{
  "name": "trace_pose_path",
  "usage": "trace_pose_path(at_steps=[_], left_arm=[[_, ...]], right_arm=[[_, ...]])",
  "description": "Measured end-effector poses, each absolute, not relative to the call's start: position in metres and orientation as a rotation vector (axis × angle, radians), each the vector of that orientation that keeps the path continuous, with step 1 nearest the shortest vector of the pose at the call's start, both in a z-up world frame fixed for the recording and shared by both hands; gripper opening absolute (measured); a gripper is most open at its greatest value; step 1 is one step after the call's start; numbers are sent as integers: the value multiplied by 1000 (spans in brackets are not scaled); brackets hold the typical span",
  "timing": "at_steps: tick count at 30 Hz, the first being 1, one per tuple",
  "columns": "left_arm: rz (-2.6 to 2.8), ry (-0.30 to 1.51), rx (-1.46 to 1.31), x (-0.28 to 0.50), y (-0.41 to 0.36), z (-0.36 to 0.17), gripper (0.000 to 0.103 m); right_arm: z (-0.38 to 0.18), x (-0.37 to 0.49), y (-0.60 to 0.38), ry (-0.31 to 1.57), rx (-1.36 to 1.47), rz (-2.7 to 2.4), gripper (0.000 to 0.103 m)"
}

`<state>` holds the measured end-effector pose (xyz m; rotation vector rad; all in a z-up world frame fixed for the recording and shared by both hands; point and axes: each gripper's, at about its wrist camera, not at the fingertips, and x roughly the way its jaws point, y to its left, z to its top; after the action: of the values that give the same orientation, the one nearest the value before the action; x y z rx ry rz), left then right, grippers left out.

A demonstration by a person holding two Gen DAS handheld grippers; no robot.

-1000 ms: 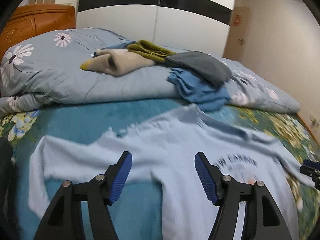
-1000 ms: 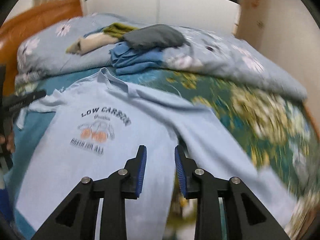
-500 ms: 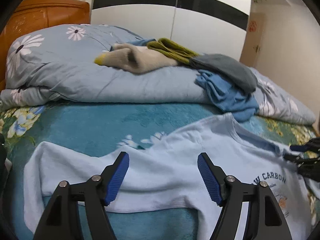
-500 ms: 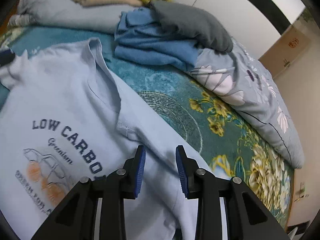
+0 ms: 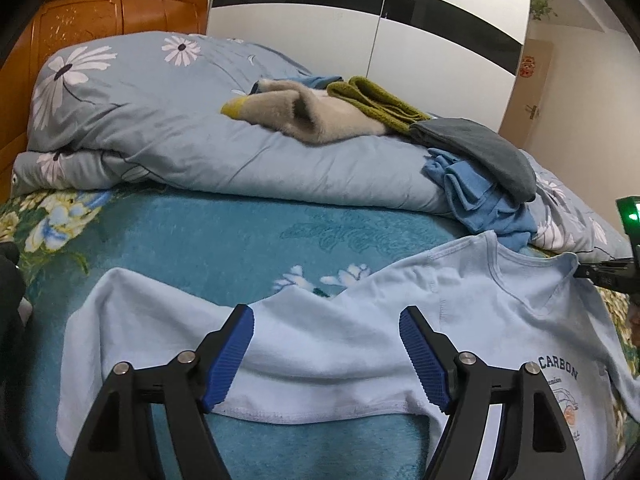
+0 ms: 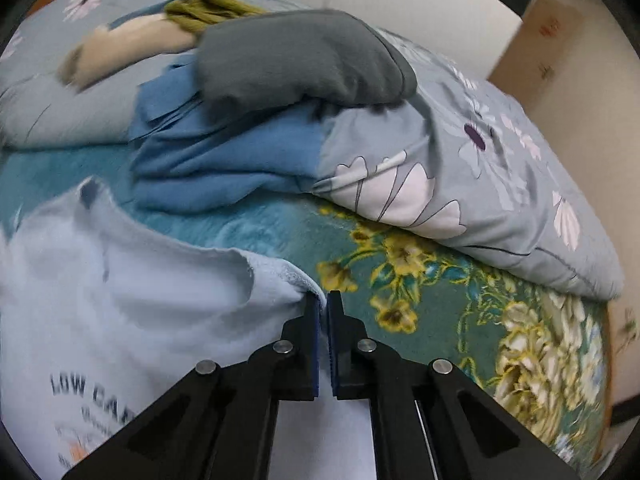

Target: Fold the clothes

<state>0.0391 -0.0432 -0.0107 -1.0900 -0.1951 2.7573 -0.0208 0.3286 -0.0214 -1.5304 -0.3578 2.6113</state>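
A light blue T-shirt (image 5: 360, 344) with dark "LOW CARBON" print lies face up on the teal bedspread (image 5: 192, 236). My left gripper (image 5: 326, 356) is open, its blue pads low over the shirt's left sleeve. My right gripper (image 6: 323, 312) is shut on the shirt's right shoulder edge (image 6: 280, 280); it also shows in the left wrist view (image 5: 600, 272) at the shirt's far shoulder. The shirt (image 6: 120, 300) spreads to the left of the right gripper.
A folded blue floral duvet (image 5: 160, 132) lies across the back of the bed, with a beige garment (image 5: 320, 120), an olive one (image 5: 376, 100), a grey one (image 6: 296, 60) and a blue one (image 6: 224, 168) piled on it. An orange headboard (image 5: 100, 12) and white wardrobe (image 5: 400, 40) stand behind.
The right gripper has moved forward to the shirt's shoulder and closed on its edge. The left gripper has shifted left over the sleeve and stayed open.
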Motion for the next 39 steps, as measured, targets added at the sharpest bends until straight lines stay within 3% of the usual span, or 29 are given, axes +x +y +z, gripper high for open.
trace_pose_path(at_steps=[9, 11, 13, 17, 19, 25, 32, 39], left_arm=[[2750, -201, -1135, 34, -45, -19, 79], [2748, -187, -1140, 34, -42, -21, 79], [2746, -168, -1139, 34, -38, -21, 79], [2744, -129, -1127, 36, -30, -19, 79], [2740, -110, -1124, 37, -26, -18, 79], [2720, -102, -1098, 41, -17, -14, 79], [2696, -116, -1072, 45, -10, -7, 79], [2682, -105, -1066, 47, -5, -5, 80]], right_arm=[[-43, -46, 331, -248, -1575, 2504, 4], [-31, -40, 333, -234, -1568, 2520, 8], [-18, -34, 336, -219, -1558, 2537, 21], [23, 3, 358, -126, -1437, 2595, 25], [36, 27, 375, -76, -1384, 2614, 32], [53, 165, 449, 349, -1191, 2513, 32], [4, 346, 514, 729, -1050, 2125, 32], [-13, 398, 562, 974, -857, 1943, 37]])
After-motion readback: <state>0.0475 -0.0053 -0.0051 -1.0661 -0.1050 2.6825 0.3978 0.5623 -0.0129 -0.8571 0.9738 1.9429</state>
